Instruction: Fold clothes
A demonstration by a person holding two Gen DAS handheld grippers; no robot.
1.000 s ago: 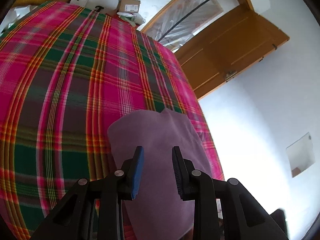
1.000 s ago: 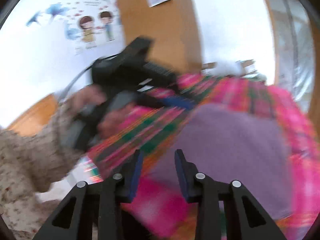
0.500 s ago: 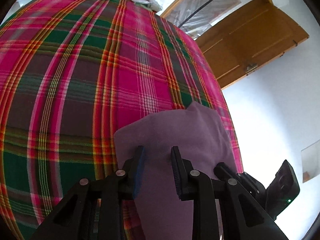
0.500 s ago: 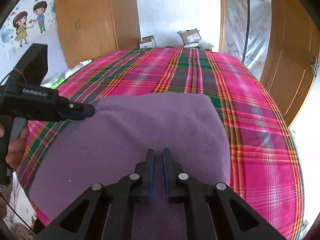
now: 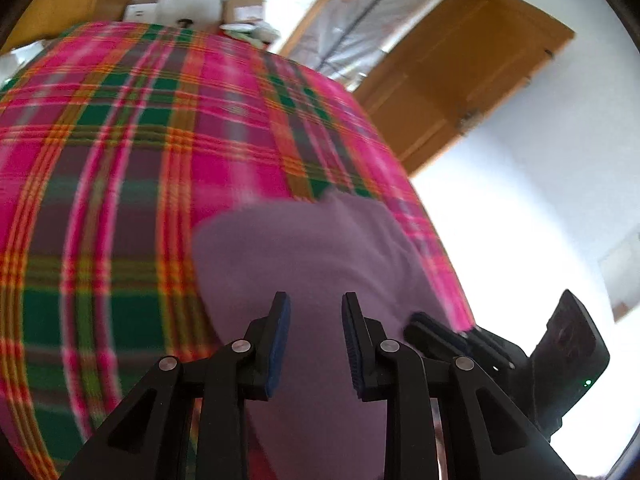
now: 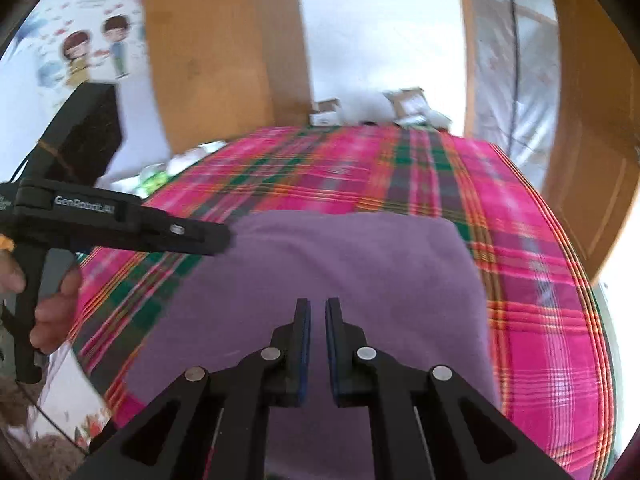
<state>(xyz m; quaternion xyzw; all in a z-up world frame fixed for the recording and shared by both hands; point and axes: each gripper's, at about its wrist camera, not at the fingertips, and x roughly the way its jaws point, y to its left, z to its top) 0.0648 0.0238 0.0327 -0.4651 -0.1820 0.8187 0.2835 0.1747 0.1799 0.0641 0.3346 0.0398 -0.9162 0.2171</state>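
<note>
Where the left wrist camera looks down, a folded mauve fleece garment (image 5: 312, 264) lies on the pink, green and orange plaid bedspread (image 5: 120, 152), near the bed's right-hand edge. The left gripper (image 5: 315, 336) hangs over the garment with its blue-padded jaws standing apart; purple cloth shows through the gap, but neither pad presses on it as far as I can see. At lower right the black right gripper (image 5: 436, 334) pokes in, its tip at the garment's edge. Beyond the bed stand cardboard boxes (image 5: 244, 6) on the floor and an open wooden door (image 5: 460, 80).

From the right wrist camera, the same garment (image 6: 340, 264) spreads as a broad flat rectangle across the near part of the bedspread (image 6: 520, 240). The right gripper (image 6: 317, 336) sits above it with jaws drawn almost together, only a thin slit between the pads, and nothing visibly pinched. On the left, a hand (image 6: 52, 312) holds the left gripper (image 6: 218, 238), whose tip reaches the garment's far left corner. Cartoon stickers (image 6: 96, 52) decorate the wall behind.
</note>
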